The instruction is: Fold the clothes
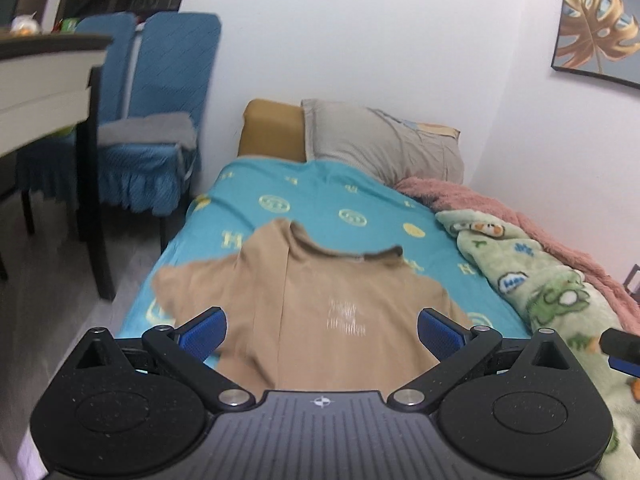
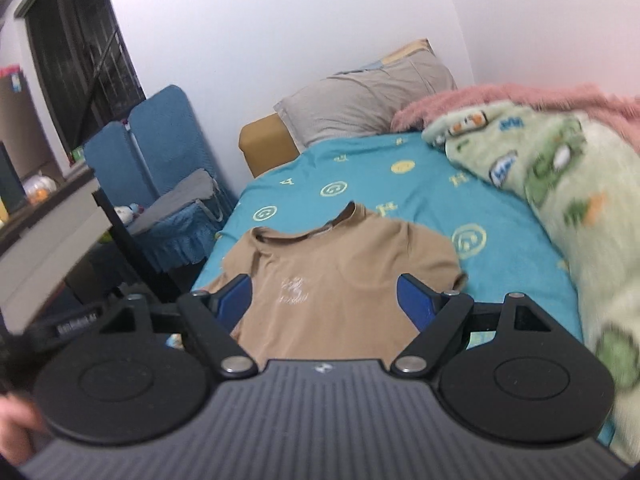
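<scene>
Shirt (image 1: 320,300) lying spread on the teal sheet (image 1: 340,196), collar toward the pillow (image 1: 384,140), blanket (image 1: 540,280) bunching alongside, my left gripper (image 1: 322,334) and right gripper (image 2: 324,300) both hanging above it, jaws gaping wide, gripping nothing.

A bed (image 1: 320,200) lies ahead against white walls (image 1: 360,40); blue-covered chairs (image 1: 160,100) and a table (image 1: 44,72) stand left.

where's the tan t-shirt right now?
The tan t-shirt lies spread on the teal bedsheet, centred ahead of both wrist cameras, collar toward the grey pillow, with the green cartoon blanket to its right.
</scene>
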`<state>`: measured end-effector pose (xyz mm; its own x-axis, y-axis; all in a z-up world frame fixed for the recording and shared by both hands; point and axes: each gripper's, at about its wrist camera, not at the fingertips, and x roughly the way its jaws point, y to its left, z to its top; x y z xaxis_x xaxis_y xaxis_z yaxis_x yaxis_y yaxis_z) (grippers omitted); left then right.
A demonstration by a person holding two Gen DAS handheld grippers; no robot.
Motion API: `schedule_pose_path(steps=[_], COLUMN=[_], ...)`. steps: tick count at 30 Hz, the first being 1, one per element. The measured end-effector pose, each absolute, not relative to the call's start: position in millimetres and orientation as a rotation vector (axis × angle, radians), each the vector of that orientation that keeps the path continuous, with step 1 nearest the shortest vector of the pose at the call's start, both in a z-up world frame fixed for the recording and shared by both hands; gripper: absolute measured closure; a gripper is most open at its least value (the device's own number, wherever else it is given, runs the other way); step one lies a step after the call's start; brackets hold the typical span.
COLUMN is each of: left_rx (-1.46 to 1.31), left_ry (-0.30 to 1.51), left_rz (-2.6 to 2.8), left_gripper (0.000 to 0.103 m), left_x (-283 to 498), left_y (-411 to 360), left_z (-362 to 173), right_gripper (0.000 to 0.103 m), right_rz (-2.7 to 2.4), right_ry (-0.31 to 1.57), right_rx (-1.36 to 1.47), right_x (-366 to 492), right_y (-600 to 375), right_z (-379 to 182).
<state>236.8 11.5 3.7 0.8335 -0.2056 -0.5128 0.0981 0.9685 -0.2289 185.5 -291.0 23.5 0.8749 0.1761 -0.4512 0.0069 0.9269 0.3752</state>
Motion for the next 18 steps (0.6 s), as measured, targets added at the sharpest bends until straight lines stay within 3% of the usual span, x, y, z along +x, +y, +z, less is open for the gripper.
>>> schedule_pose_path(steps=[7,18], left_rx=[-0.161,-0.398], left_ry=[0.622,0.815], left_rz=[-0.129,-0.023], left_gripper=[0.0,0.004], left_x=[209.4,279.3], left_y=[31.2,63.4], left_z=[-26.8,-79.3], right_gripper=[0.022,0.022], right_rz=[0.097,0.098], right_ry=[0.478,0.489], right_rx=[0.387,0.455], right_x=[165.5,171.8], right_y=[-288.0,-291.7], right_z=[9.5,-5.6])
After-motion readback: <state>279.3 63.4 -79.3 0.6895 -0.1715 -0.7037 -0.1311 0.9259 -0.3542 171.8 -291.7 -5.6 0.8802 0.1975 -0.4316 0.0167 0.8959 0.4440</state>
